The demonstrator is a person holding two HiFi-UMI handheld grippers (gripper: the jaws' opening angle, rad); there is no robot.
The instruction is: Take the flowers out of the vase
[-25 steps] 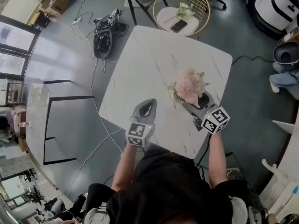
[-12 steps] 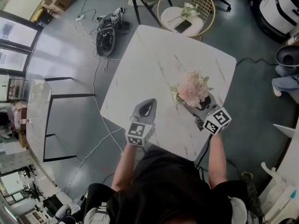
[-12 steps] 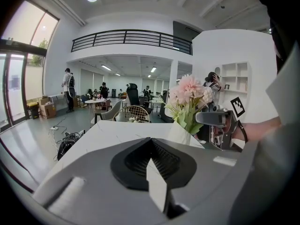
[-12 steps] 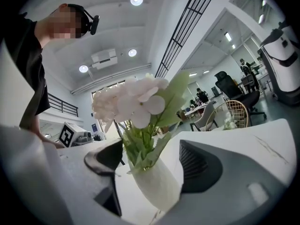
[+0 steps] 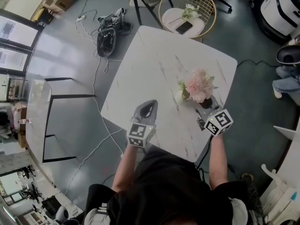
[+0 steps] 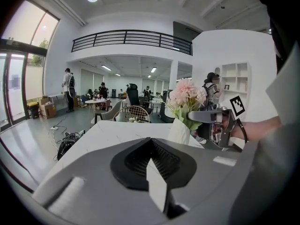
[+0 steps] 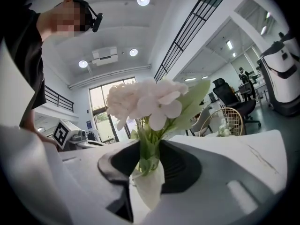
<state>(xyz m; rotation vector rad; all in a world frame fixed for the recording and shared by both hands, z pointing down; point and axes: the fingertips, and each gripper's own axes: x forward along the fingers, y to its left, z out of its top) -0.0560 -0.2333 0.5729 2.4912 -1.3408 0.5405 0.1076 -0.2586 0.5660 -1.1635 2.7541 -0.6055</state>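
A bunch of pale pink flowers [image 5: 200, 84] with green leaves stands in a white vase [image 5: 180, 94] on the white marble table [image 5: 154, 64], right of centre. My right gripper [image 5: 203, 100] reaches in level from the near side. Its jaws are closing on the green stems [image 7: 148, 146], just above the vase's mouth [image 7: 149, 184], and both pads touch them. From the left gripper view the flowers [image 6: 186, 93], the vase [image 6: 180, 131] and the right gripper [image 6: 212, 117] show to the right. My left gripper [image 5: 148, 103] hovers over the table's near left part, shut and holding nothing.
A round wire-sided side table [image 5: 186, 13] with a small white bouquet and a phone stands beyond the far edge. Cables and a black bag [image 5: 107, 35] lie on the floor at the far left. The table's near edge lies just under both grippers.
The right gripper's jaws have closed in on the stems. The blooms have shifted right, toward that gripper, and the white vase now shows at their left. The left gripper has not moved.
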